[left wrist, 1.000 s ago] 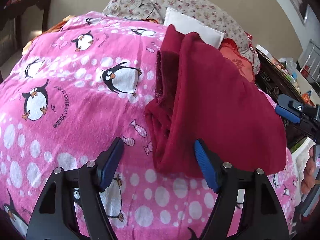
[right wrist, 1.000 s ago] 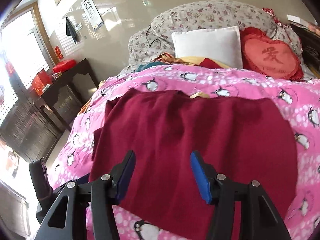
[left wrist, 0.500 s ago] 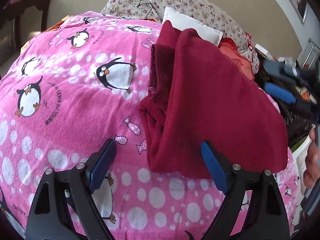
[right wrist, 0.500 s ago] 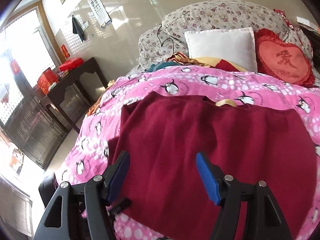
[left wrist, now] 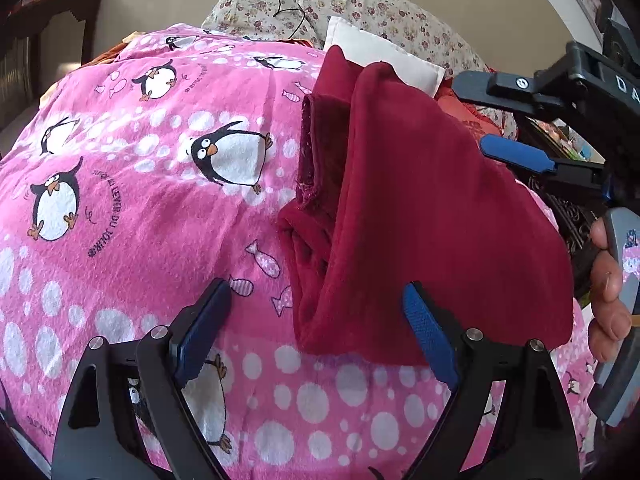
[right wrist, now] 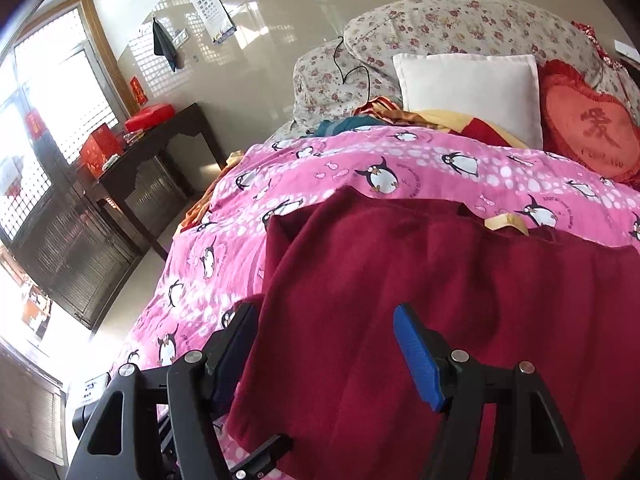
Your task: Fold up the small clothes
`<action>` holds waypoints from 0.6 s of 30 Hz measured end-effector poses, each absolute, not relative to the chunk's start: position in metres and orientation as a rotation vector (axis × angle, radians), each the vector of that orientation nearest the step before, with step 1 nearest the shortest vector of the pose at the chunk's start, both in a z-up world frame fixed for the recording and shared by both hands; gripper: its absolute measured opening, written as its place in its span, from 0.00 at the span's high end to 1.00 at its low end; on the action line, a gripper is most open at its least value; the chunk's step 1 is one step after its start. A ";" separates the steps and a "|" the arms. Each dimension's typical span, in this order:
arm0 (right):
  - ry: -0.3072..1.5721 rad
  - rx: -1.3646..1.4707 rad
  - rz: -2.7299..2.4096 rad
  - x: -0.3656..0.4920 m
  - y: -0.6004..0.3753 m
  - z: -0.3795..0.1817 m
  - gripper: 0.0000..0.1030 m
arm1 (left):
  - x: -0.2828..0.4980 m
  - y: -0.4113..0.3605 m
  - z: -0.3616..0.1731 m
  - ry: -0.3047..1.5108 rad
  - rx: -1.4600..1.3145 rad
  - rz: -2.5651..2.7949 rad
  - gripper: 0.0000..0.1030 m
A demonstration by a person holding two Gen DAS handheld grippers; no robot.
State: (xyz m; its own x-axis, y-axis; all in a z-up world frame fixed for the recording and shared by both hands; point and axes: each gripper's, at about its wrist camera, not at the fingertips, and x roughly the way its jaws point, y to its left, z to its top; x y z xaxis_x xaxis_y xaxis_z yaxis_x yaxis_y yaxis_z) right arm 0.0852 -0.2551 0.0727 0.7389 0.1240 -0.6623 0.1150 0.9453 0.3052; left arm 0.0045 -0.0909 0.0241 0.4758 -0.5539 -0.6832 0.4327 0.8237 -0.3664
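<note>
A dark red garment (left wrist: 420,208) lies partly folded on the pink penguin blanket (left wrist: 160,200), with bunched layers along its left edge. It also fills the lower part of the right wrist view (right wrist: 420,300). My left gripper (left wrist: 316,328) is open and empty, just in front of the garment's near corner. My right gripper (right wrist: 324,348) is open and empty, over the garment's near edge. It also shows in the left wrist view (left wrist: 516,120) at the far right, above the garment.
A white pillow (right wrist: 472,92), a red heart cushion (right wrist: 592,132) and floral pillows (right wrist: 460,24) sit at the head of the bed. A dark side table (right wrist: 160,160) with red boxes stands left of the bed. Loose clothes (right wrist: 360,120) lie by the pillows.
Both grippers have stayed open. The right gripper has moved left and forward over the garment, coming further into the left wrist view. The left gripper has shifted slightly.
</note>
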 end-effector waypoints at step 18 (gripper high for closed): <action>0.913 0.113 -0.071 0.201 -0.203 0.043 0.28 | 0.017 -0.085 0.024 0.893 -0.220 -0.651 0.08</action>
State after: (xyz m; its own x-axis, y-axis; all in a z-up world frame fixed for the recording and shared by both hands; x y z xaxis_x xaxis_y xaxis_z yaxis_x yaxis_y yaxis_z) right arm 0.2012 -0.2034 0.0427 0.6096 -0.0132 -0.7926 0.1096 0.9917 0.0678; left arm 0.0169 -0.0847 0.0241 0.4512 -0.6102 -0.6512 0.4336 0.7877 -0.4377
